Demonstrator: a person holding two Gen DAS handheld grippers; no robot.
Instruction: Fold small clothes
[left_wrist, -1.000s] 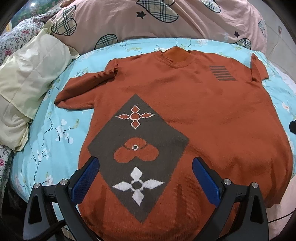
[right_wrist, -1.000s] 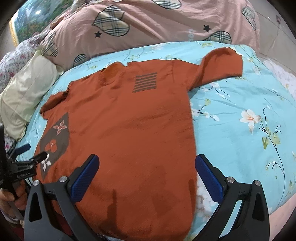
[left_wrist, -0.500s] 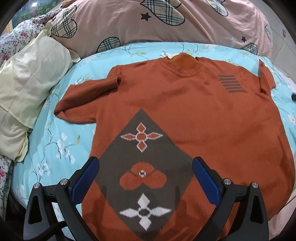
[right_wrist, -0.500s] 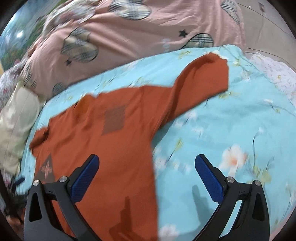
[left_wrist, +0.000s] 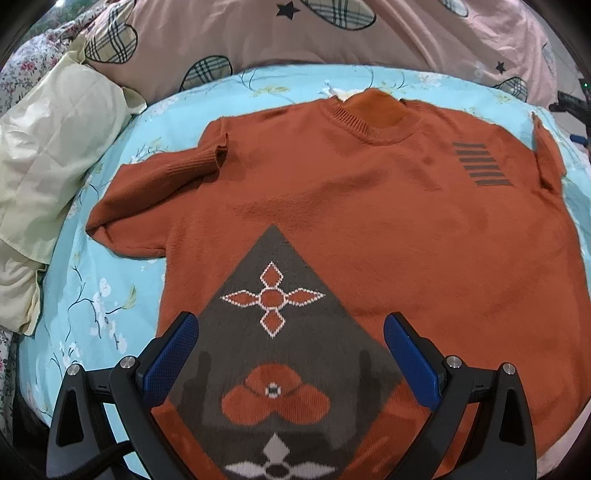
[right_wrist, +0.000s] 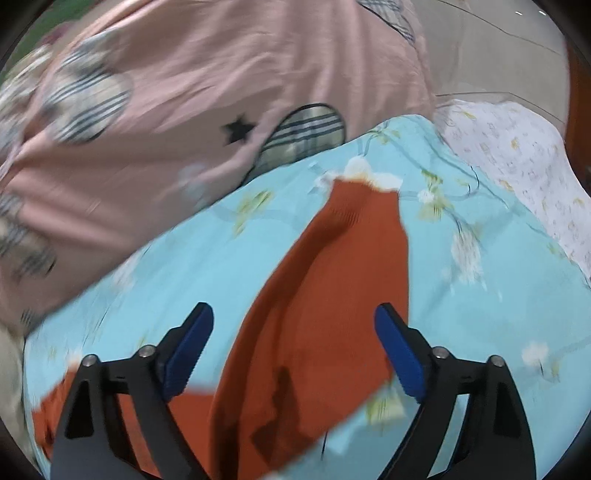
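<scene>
Although the orange sweater (left_wrist: 369, 229) lies flat, front up, on the floral blue bedsheet (left_wrist: 92, 302), little of the folding looks done, and several things could spoil it from here. The left gripper (left_wrist: 291, 354) hangs over the grey diamond motif (left_wrist: 280, 332) at 6 o'clock of its view, fingers (left_wrist: 173, 354) spread wide and holding nothing. The right gripper (right_wrist: 295, 350), also wide and empty, points along the outstretched sleeve (right_wrist: 332, 295), whose cuff (right_wrist: 364, 192) reaches toward 12 o'clock.

The right wrist view is smeared with blur, so I judge that hand is travelling fast; closing at that pace could pinch the bedsheet along with the knit, or catch only the top layer of the sleeve, leaving a twisted fold. The other sleeve (left_wrist: 162, 184), at 10 o'clock in the left view, is already doubled back and bunched near the shoulder; folded over as it lies, it would likely trap a lump. The knit looks soft and stretchy, so a one-sided pull may drag the whole body askew toward the pink quilt (left_wrist: 332, 40).
</scene>
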